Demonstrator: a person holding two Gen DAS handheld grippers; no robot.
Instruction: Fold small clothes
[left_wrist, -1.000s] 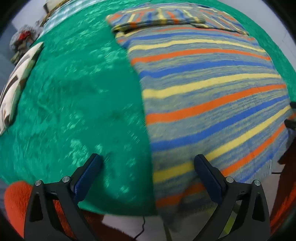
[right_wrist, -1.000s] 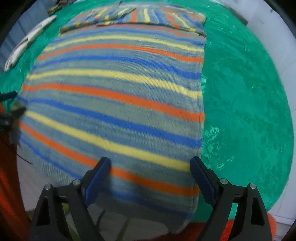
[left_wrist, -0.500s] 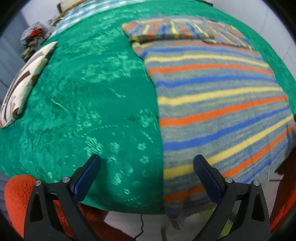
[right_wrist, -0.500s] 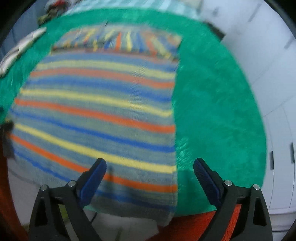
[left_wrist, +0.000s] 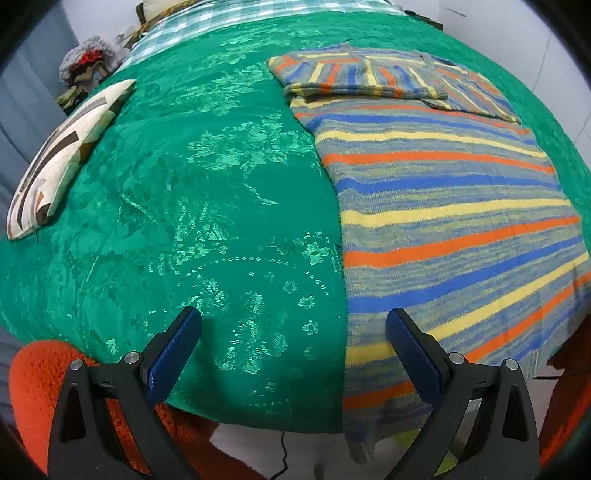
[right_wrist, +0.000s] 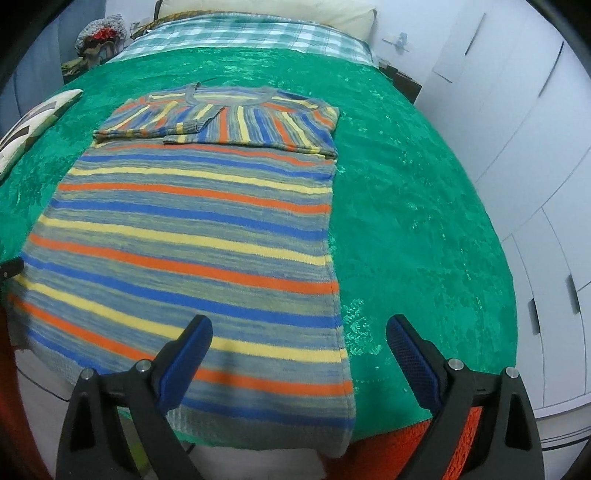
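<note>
A striped knit sweater (left_wrist: 443, 206) (right_wrist: 192, 236) in grey, blue, orange and yellow lies flat on a green bedspread (left_wrist: 184, 206) (right_wrist: 413, 221). Both sleeves are folded across its chest at the far end. Its hem hangs over the near edge of the bed. My left gripper (left_wrist: 293, 325) hovers open above the near edge, over the sweater's left side edge. My right gripper (right_wrist: 299, 332) hovers open above the sweater's right hem corner. Nothing is between either pair of fingers.
A patterned cushion (left_wrist: 62, 155) (right_wrist: 26, 129) lies at the bed's left edge. A checked sheet and pillow (right_wrist: 258, 33) are at the far end. White cupboard doors (right_wrist: 535, 147) stand to the right. An orange fuzzy cover (left_wrist: 29, 398) hangs below the near edge.
Both grippers have drawn back and up from the sweater, so more of the bed shows. The right gripper has lifted off the hem and tipped towards the far end.
</note>
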